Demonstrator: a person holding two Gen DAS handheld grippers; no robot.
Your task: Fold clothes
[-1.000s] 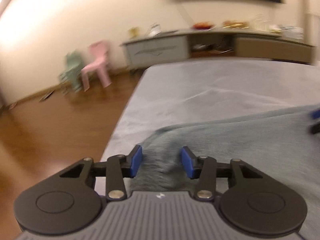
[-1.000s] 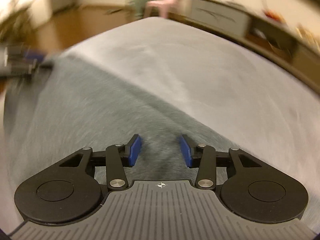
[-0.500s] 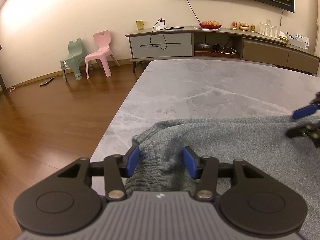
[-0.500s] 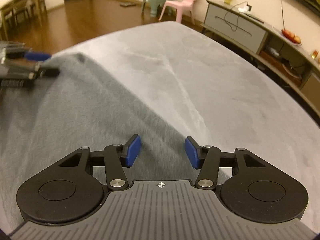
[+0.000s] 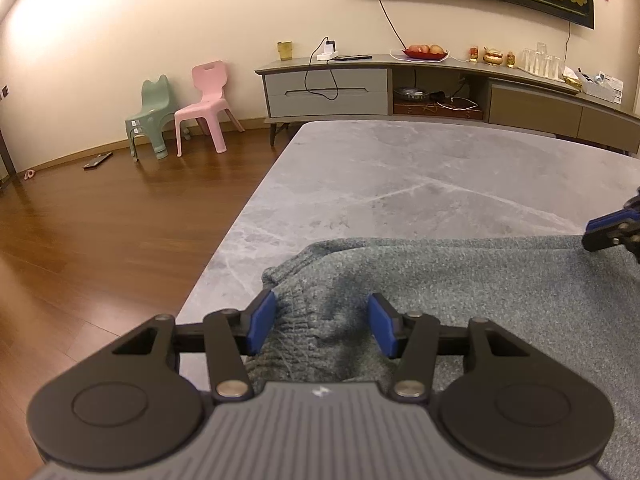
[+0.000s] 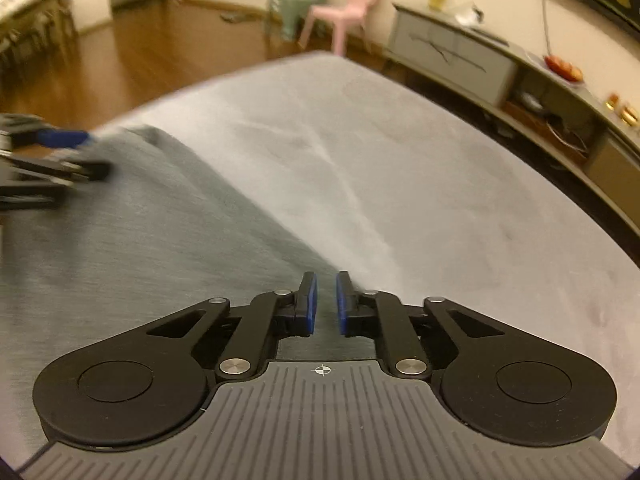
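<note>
Presently, a grey knit sweater (image 5: 460,280) lies spread on the near part of a grey marble table (image 5: 420,168), its ribbed corner bunched close to the table's left edge. Left gripper (image 5: 320,322): jaws spread wide, blue pads (image 5: 260,322) standing either side of the bunched ribbed corner; the left pad sits against the fabric edge, the right pad is beside a raised fold, and no clamping is seen. Right gripper (image 6: 325,304): jaws drawn in to a narrow slit right at the sweater's far edge (image 6: 160,240); the view is blurred, and whether cloth is pinched between the pads cannot be told. In the left wrist view the right gripper's tip (image 5: 612,232) shows at the right margin, on the sweater's far edge. In the right wrist view the left gripper (image 6: 48,156) appears blurred at the left margin, over the other corner of the garment. Beyond the table: wooden floor (image 5: 100,240), a green chair (image 5: 150,116) and a pink chair (image 5: 206,104) side by side by the wall, and a long low cabinet (image 5: 440,88) bearing a fruit plate (image 5: 426,53).
</note>
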